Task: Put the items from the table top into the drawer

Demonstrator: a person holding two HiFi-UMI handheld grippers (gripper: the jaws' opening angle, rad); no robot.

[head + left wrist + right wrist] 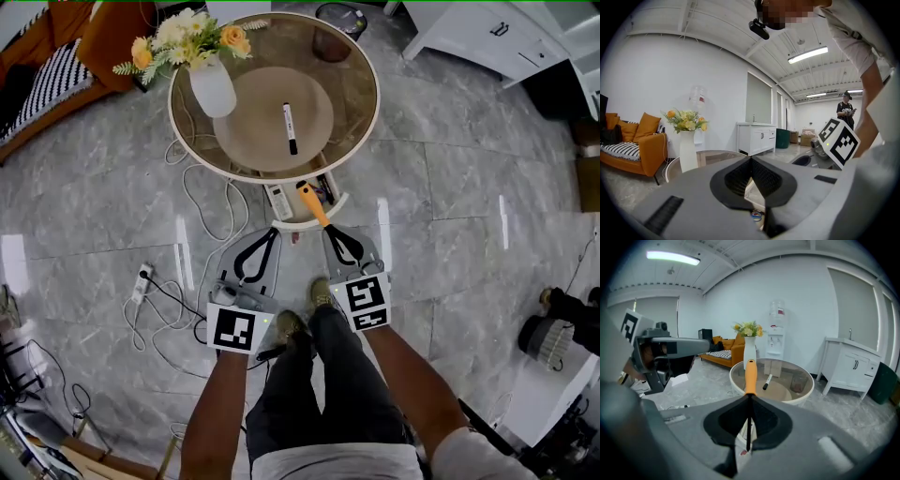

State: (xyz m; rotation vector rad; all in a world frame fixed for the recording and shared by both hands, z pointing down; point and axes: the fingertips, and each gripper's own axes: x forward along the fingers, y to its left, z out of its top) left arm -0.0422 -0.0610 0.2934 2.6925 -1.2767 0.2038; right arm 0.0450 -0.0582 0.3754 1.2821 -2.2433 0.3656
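**A:** What's crowding the right gripper [749,398]?

**B:** The round glass table [367,112] is dead ahead of it. An open drawer [298,225] pokes out from under the table's near rim, just beyond the gripper's tips. A vase of flowers [213,89] stands on the table ahead and to the left, well apart from both grippers.

**A:** And down on the floor?

**B:** Cables [202,202] loop over the tiles ahead-left of the left gripper [272,234]. A power strip [142,281] lies further out on that same side. A white cabinet [487,37] stands far off, ahead-right of the right gripper.

**A:** Any room to move?

**B:** There's bare tile to the right of the right gripper, and a narrow strip of floor between the two grippers. Ahead, the table rim and the drawer front close things in.

**A:** Where are the task items?

**B:** The right gripper is clamped on the dark shaft of an orange-handled screwdriver [311,203]. The handle sticks out past its tips, over the drawer in the head view. A marker [290,127] lies on the table further ahead, beyond that handle. The left gripper has its jaws pressed together on nothing. It sits just beside the right one, with its tips short of the drawer.
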